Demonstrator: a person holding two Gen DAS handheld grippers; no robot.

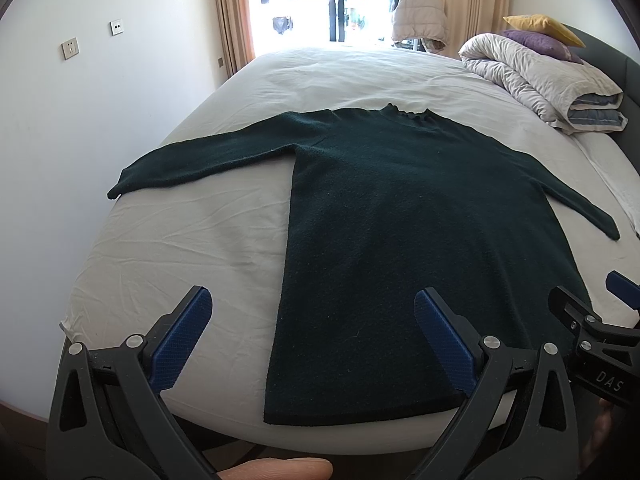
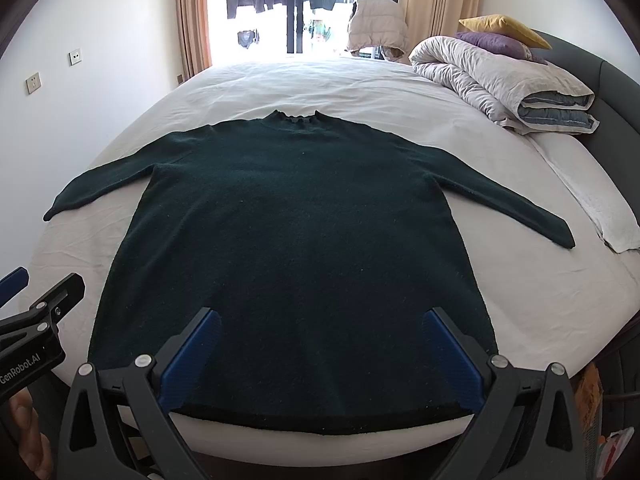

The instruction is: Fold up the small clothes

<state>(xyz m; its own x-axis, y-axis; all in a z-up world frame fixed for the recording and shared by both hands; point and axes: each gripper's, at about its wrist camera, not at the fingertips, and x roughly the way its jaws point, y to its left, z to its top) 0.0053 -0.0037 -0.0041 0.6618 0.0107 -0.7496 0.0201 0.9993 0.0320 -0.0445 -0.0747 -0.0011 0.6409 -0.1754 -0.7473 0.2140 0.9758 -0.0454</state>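
Legible markings: the right tongs (image 1: 600, 312), seen at the edge of the left wrist view, carry the letters "DAS" on the black body; the left tongs (image 2: 36, 300), seen at the edge of the right wrist view, read "GenRobot.AI".

Both sets of tongs are released, blue pads spread wide and gripping nothing. The left tongs (image 1: 312, 340) hover over the near left corner of the hem; the right tongs (image 2: 320, 356) hover over the middle of the hem.

The dark green sweater (image 2: 304, 240) lies flat on the bed (image 2: 540, 288), collar toward the window (image 2: 304, 8), both sleeves spread outward. Its hem runs just inside the near edge of the mattress. The left cuff (image 1: 116, 188) reaches the left edge of the bed; the right cuff (image 2: 560, 238) ends just short of a folded white towel (image 2: 608, 216).

White sheet lies bare on both flanks of the sweater body and beyond the collar. A rolled duvet (image 2: 500, 84) with a purple pillow (image 2: 496, 44) and a yellow pillow (image 2: 504, 28) occupies the far right corner, well apart from the sweater.
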